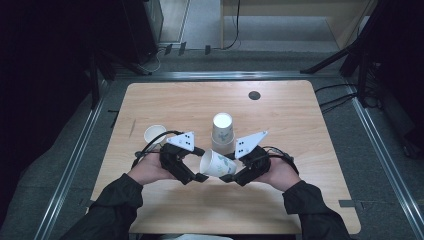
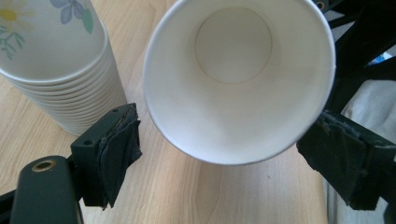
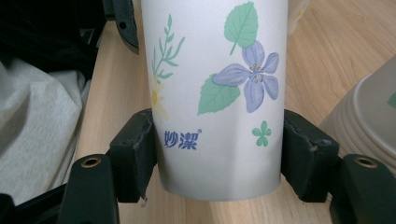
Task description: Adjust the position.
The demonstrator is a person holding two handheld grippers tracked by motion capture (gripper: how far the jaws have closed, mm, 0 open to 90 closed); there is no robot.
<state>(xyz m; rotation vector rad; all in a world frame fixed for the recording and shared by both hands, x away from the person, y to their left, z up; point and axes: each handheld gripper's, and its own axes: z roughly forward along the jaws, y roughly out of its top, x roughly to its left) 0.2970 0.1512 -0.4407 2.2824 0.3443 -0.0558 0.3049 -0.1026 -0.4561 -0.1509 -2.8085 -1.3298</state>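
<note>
The flowered paper cup point(image 1: 218, 164) is lying tilted above the bench point(image 1: 300, 150), just in front of the cup stack point(image 1: 222, 131), its mouth facing the left gripper point(image 1: 201, 177). The right gripper point(image 1: 226, 178) is pinching it near its base with both fingers point(image 3: 135, 154); the right gripper view is showing the leaf-and-flower print and blue lettering on its side. The left gripper view is looking straight into the bare white inside, with that gripper's fingers point(image 2: 116, 149) standing spread on either side of the rim, not pressing it. The high view is showing a single cup point(image 1: 154, 133) standing left of the stack.
</note>
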